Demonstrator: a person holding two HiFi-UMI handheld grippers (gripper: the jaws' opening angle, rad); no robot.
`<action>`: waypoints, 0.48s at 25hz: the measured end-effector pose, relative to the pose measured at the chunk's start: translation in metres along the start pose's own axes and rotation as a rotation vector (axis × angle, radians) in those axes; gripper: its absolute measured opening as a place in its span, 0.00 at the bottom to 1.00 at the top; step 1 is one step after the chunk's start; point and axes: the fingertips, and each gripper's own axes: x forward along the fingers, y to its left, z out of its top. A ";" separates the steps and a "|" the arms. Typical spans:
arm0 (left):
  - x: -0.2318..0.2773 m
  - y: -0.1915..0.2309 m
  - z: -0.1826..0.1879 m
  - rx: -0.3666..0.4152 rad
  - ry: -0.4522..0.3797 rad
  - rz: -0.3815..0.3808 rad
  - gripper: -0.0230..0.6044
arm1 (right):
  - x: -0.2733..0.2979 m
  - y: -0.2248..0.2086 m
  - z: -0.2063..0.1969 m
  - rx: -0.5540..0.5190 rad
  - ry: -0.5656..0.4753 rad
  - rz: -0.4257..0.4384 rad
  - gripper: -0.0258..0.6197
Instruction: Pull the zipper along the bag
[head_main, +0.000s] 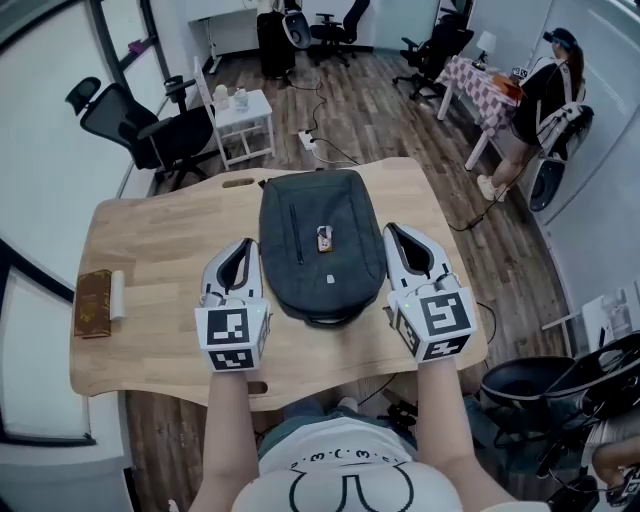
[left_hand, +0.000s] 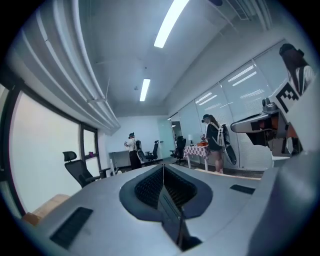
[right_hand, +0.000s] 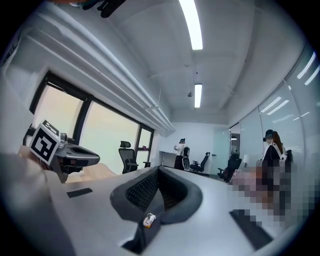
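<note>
Twice clenched on nothing: left gripper, right gripper, either side of the bag. Soft, slack fabric (likely light). Probably best pinned beside the zipper while pinching its pull.

Left hand-held gripper, right hand-held gripper, marker cubes, white T-shirt

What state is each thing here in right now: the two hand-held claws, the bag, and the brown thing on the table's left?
left gripper: shut, empty, pointing level, left of the backpack.
right gripper: shut, empty, pointing level, right of the backpack.
backpack: lying flat on the table, not gripped; zipper state unclear.
brown object: lying flat near the table's left edge, untouched.
</note>
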 end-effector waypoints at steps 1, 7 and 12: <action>-0.001 -0.002 0.012 0.013 -0.020 0.000 0.06 | -0.002 -0.002 0.008 -0.013 -0.015 0.001 0.12; -0.014 0.001 0.077 0.044 -0.148 0.032 0.06 | -0.016 -0.003 0.055 -0.069 -0.122 -0.019 0.12; -0.018 0.001 0.102 0.062 -0.188 0.051 0.06 | -0.028 -0.014 0.074 -0.059 -0.178 -0.050 0.12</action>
